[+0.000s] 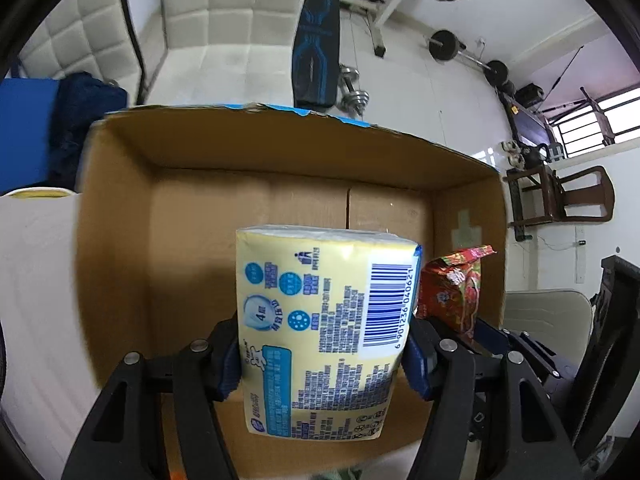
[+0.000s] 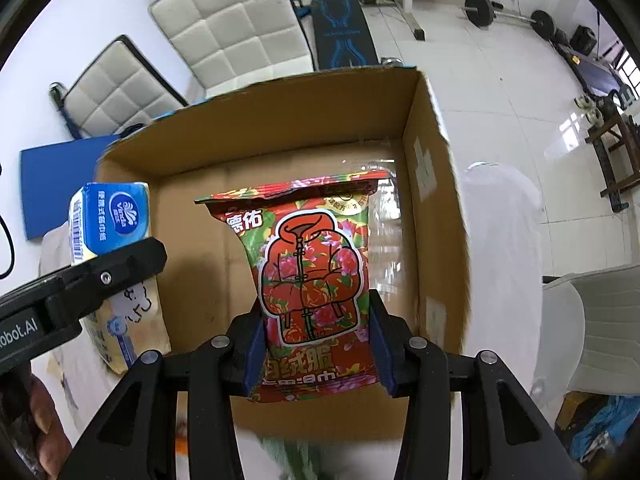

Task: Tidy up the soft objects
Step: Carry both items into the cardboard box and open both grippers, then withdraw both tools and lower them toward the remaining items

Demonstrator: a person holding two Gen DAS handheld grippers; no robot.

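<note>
Both grippers hold soft packs over an open cardboard box (image 1: 120, 240).

Left gripper (image 1: 324, 354) is clamped on a yellow tissue pack (image 1: 316, 320), barcode side up; right gripper (image 2: 320, 346) is clamped on a red flowered pack (image 2: 312, 280). Both packs hang above the box floor, side by side; box inside looks bare.

The tissue pack (image 1: 320, 328) is pale yellow with blue print, round blue badges and a blue-and-white barcode, its end panel blue with a white logo; the wet-wipe packet (image 2: 316, 284) is red with pink flowers, green leaves and a white-outlined red floral jacket; the cardboard box (image 1: 280, 152) is plain brown with a blue-edged rim; both grippers are black with blue pads; the floor cushions (image 2: 232, 28) are cream, quilted in squares
</note>
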